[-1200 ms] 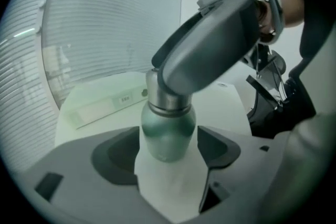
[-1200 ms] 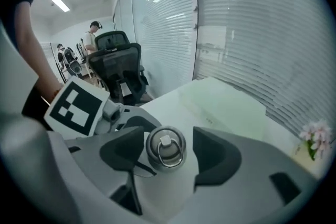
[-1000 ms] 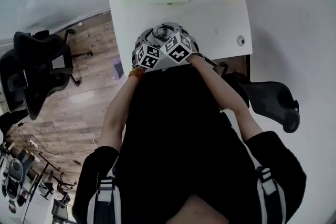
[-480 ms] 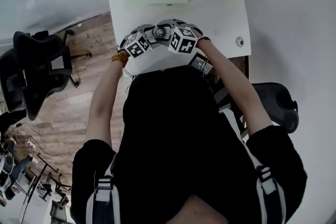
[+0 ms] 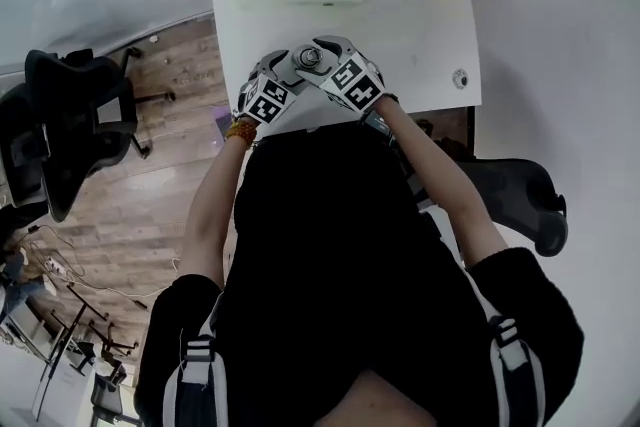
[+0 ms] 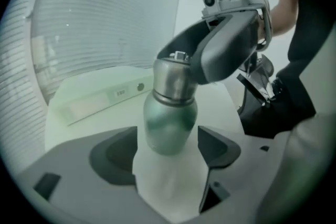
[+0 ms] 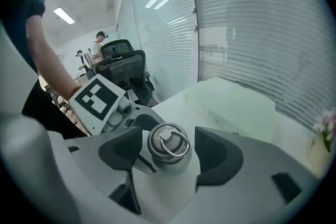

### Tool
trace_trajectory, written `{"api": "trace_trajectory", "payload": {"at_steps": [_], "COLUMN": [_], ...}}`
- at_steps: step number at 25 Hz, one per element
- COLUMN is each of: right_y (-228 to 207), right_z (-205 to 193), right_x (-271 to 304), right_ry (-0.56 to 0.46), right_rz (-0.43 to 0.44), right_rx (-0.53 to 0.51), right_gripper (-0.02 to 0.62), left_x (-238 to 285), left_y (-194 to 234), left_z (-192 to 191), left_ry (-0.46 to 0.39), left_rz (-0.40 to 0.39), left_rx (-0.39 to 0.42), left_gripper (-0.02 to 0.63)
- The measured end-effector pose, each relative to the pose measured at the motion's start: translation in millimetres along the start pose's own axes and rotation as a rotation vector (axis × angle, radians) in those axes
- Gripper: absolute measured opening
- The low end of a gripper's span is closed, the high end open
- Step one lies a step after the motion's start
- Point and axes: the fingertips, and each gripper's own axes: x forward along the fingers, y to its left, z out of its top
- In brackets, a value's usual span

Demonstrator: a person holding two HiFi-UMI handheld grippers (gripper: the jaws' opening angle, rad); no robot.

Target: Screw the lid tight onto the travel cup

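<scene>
**A:** What is changing at this moment?

**B:** The right tool is releasing. Its jaws are opening around the lid, and a thin gap is showing between each dark pad and the lid's side. Half a second ago its marker cube was sitting squarer in the head view. Now it is lying turned, so a twist is probably just ending.

**A:** Where is the cup?

**B:** The travel cup is standing upright near the front edge of the white tabletop. The left tool is clenching its lower body. I cannot tell whether the base is resting on the surface.

**A:** What is this meaning for the task?

**B:** The lid is already sitting on the cup. The right tool is likely either resetting for another turn or finishing.

**A:** And the materials?

**B:** The cup's body is rounded, matte and muted green. The lid is a brushed steel cap, domed on top, carrying a small square stud and a thin wire ring lying flat. The tools are wearing smooth grey shells with matte black pads.
</scene>
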Motion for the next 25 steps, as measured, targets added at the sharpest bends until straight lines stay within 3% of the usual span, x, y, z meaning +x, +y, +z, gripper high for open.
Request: {"api": "trace_trajectory", "payload": {"at_steps": [4,5,9,14,18,22,25], "right_y": [0.6,0.9,0.7,5.3,9.9,14.1,16.4], "right_z": [-9.9,-10.7,-11.7,-11.3,-13.7,-12.9,-13.7], "right_x": [5.7,5.9,8.1,10.1,10.2,13.2,12.3], "right_ry": [0.038,0.041,0.028,0.028,0.06,0.119,0.136], "right_rz": [-0.112,-0.13,-0.112,0.04,0.166,0.258,0.27], "right_rx": [0.056,0.061,0.044,-0.095,-0.278,-0.363,-0.38], "right_gripper": [0.306,0.271,0.263,0.261,0.261,0.261,0.264], "left_x": [0.1,2.3,4.7,5.0,5.3,3.5,2.8], "left_y": [-3.5,-4.6,-3.7,-1.7,-0.9,0.2,-0.8], "left_z": [7.0,8.3,7.7,4.8,1.9,0.0,-0.9], "left_ry": [-0.022,-0.012,-0.01,-0.005,0.055,0.119,0.126], "left_rz": [0.172,0.187,0.164,0.05,-0.141,-0.314,-0.305], "left_rx": [-0.084,-0.071,-0.006,0.088,0.263,0.4,0.384], "left_gripper": [0.351,0.35,0.324,0.321,0.316,0.316,0.325]}}
